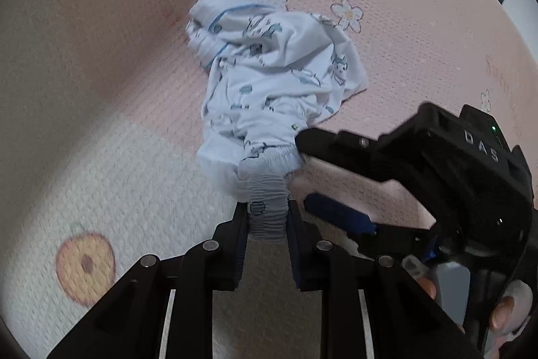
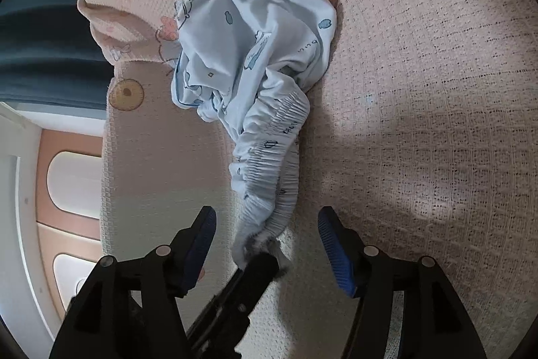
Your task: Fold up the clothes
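**Pale blue garment gripped at its waistband**

Pale blue children's trousers lie crumpled on a pink waffle-weave blanket with cartoon prints. The left gripper is clamped on the gathered elastic waistband, probably to lift and straighten it. Just beside it, the right gripper stands with jaws apart around the same waistband, pressing nothing, seemingly ready for a second hold.

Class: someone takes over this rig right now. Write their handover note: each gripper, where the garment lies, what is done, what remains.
Left gripper: shut on the elastic waistband of the pale blue printed garment.
Right gripper: open, jaws either side of the waistband, not gripping.
Garment: crumpled on the pink bedspread.
Done: waistband picked up at one point.
Left: second grip, spread flat, fold.
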### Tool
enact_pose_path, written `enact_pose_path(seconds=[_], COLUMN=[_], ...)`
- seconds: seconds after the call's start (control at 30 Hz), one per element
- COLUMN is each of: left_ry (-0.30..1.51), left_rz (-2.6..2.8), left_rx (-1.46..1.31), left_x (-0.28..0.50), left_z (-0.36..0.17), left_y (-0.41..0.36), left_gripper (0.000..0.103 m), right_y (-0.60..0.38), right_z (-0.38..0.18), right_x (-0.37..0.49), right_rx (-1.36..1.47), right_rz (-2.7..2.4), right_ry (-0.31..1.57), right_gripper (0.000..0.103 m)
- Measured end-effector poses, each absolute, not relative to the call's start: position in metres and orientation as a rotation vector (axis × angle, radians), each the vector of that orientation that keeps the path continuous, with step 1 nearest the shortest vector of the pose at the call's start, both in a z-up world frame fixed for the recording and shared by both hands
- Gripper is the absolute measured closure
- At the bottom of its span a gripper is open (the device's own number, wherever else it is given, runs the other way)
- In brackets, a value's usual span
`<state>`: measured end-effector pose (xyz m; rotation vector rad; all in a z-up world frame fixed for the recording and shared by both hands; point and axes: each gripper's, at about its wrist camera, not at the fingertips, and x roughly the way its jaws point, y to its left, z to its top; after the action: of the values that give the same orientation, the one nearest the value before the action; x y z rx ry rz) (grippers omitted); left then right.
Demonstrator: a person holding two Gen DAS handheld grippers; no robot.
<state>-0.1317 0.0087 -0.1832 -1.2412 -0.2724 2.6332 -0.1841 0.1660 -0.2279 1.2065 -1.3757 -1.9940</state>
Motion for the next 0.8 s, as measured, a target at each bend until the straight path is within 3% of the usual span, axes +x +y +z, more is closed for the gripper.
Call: enact_pose_path(seconds=[0.23,0.3,0.37,0.7,0.8], left_ry=[-0.318,-0.324,-0.344,-0.469,-0.548], left_rz=[2.609,2.606,2.601,2.612,2.58], left_rx=[-1.265,-1.262,-1.255,-1.242,-1.252], left_x=[-0.133,-0.131,-0.119,-0.097,-0.089], left_z=[-0.19,-0.19,-0.188,-0.178,-0.171], left_y=[0.025,0.028,0.023,0.03,0.032], left_gripper=[0.084,0.084,0.084,0.082,0.067], right_y=[0.155,0.149,0.143,0.145,0.151], right_z=[-0.224,-0.222,-0.226,-0.202,-0.189], right_x=[-0.18,-0.179,-0.179,-0.161,-0.151], right_rx=[1.258,1.275,1.298,1.276,1.269], right_rz=[-2.018,-2.026,-1.98,-2.006,-2.052], right_ry=[-1.248,-1.192,-1.19,-1.136,-1.106], right_gripper=[0.042,0.049,0.076,0.087,0.09])
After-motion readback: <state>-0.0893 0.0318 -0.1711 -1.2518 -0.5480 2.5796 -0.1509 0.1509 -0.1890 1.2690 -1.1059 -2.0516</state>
